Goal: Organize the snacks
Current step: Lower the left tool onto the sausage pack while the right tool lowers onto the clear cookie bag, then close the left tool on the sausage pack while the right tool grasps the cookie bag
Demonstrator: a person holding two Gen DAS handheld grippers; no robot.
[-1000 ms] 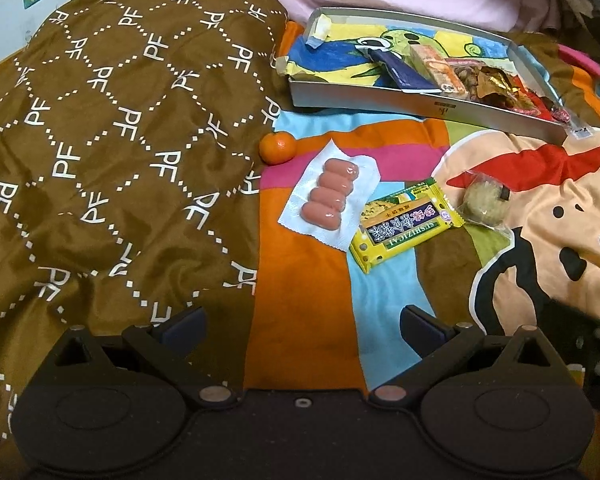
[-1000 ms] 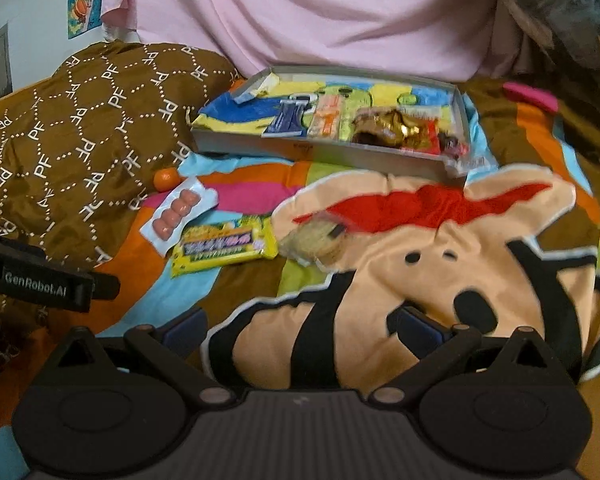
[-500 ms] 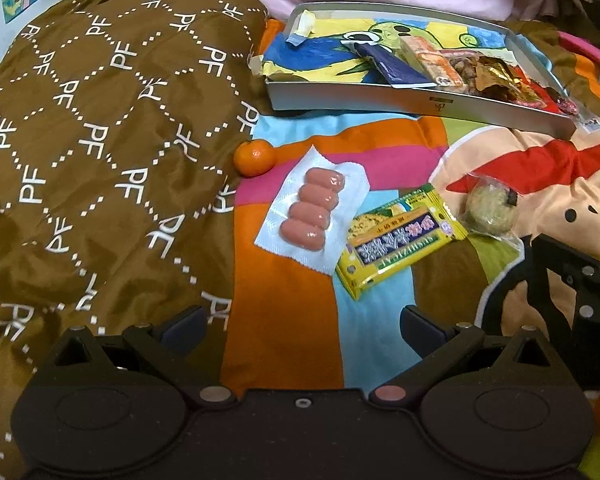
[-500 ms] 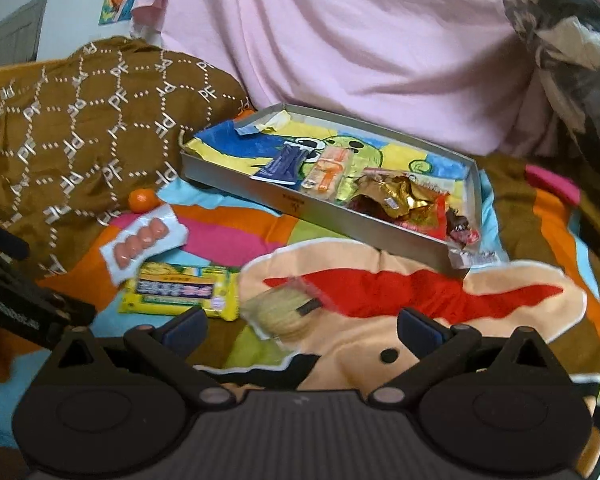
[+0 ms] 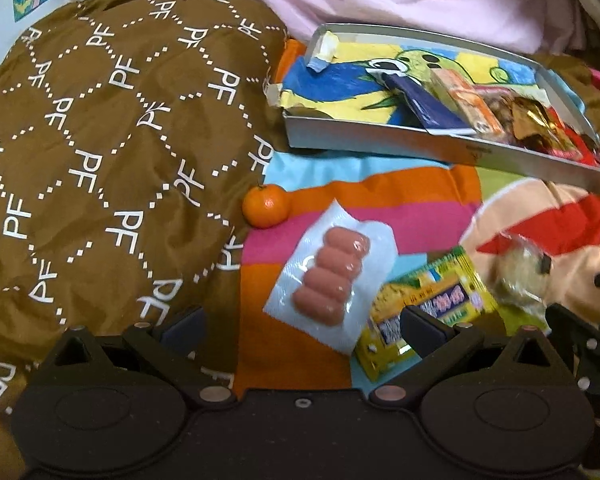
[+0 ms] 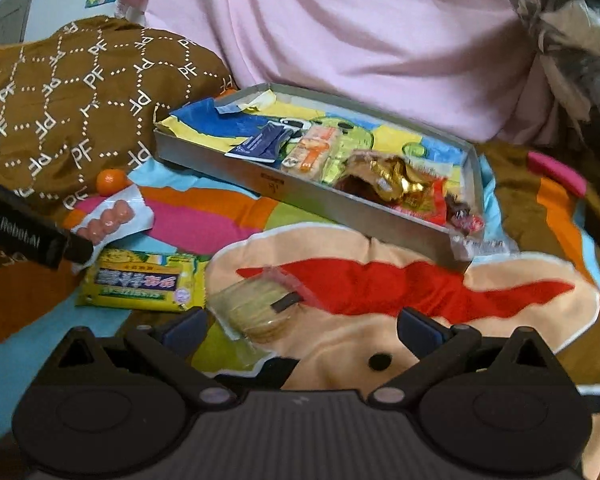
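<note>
Surface: bright cartoon-print blanket [image 6: 380,344] spread on a bed, with a brown "PF" quilt [image 5: 100,160] bunched on your left and pink cloth [image 6: 360,40] behind.
Tray: grey tray [image 6: 340,204] lies at the far side of the blanket; inside it you have a dark blue packet [image 6: 260,144], an orange packet [image 6: 312,152] and gold and red wrappers [image 6: 404,184] heaped toward its right end.
Loose snacks: orange [image 5: 266,205] sits at the quilt's edge; sausage pack [image 5: 332,276] lies just beside it, nearer you; yellow bar [image 6: 144,280] is next to that; clear-wrapped cake [image 6: 256,312] lies to the right of the bar, touching its end.
Left gripper [image 5: 300,324]: your jaws are spread wide and hold nothing; the sausage pack lies between and just ahead of the fingers, and the right finger [image 5: 424,332] overlaps the yellow bar in view. Whether it touches, you cannot tell.
Right gripper [image 6: 300,326]: jaws wide apart, empty; the cake sits just ahead of the left finger [image 6: 184,328], no contact visible.
</note>
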